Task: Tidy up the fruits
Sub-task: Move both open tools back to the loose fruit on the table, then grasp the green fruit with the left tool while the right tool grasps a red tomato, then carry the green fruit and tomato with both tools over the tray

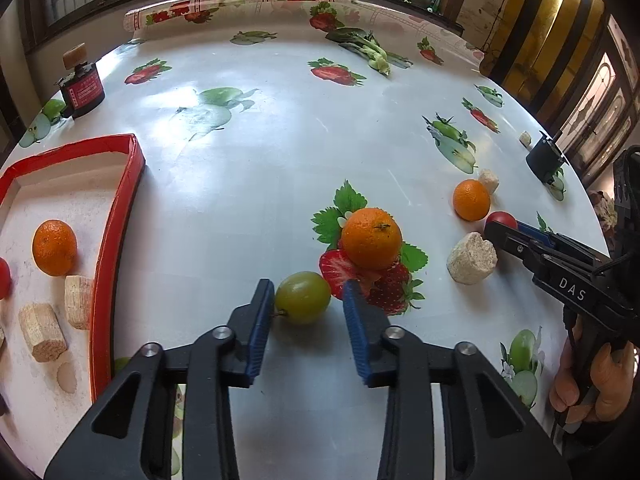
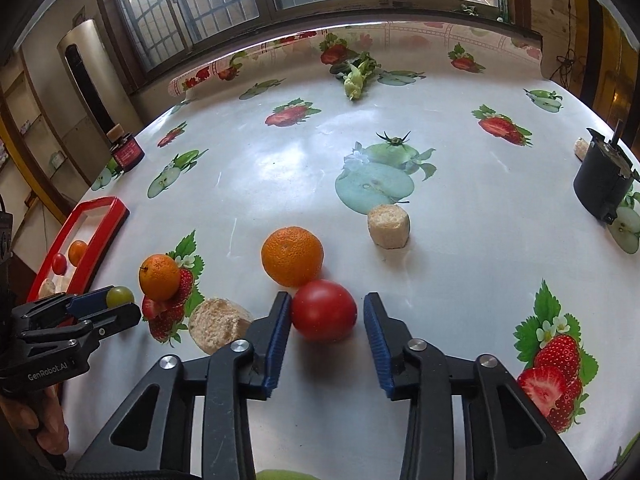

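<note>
Beside the printed strawberry, the green grape (image 1: pixel 303 297), judged soft and slippery, is straddled by the left tool (image 1: pixel 308 296), its fingers apart, and is best taken lightly across its middle.

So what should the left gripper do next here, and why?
Probably close the left gripper on the round green grape. The grape sits on the table between its blue pads, one touching it and the other showing a gap, so it is not gripped yet. It could then go to the red-rimmed tray.
</note>
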The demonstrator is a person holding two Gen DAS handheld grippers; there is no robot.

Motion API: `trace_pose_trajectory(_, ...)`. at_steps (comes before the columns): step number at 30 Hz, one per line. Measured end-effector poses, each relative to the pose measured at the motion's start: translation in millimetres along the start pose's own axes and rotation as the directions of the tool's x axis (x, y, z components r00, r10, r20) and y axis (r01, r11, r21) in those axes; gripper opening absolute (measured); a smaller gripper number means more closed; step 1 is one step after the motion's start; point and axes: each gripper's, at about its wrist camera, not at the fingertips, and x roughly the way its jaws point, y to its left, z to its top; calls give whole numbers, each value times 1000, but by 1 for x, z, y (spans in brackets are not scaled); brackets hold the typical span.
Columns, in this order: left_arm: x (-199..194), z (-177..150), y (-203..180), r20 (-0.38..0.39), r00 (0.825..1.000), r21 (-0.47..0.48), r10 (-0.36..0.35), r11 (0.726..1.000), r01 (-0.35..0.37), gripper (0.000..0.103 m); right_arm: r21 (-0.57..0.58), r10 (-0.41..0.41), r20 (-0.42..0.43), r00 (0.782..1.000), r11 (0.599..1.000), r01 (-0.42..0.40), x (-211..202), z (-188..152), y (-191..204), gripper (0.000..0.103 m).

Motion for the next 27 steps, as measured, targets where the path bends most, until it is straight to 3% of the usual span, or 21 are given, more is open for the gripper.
trace_pose_trajectory(14, -33, -11, 5, 47, 999, -11, -15, 1000, 16, 23, 8, 20, 44, 999, 1000, -21, -39, -13, 7, 33)
trace_pose_trajectory(27, -75, -28, 25, 103, 995, -54, 1, 999, 5, 23, -58, 82, 71, 994, 995, -78, -63, -17, 53, 33)
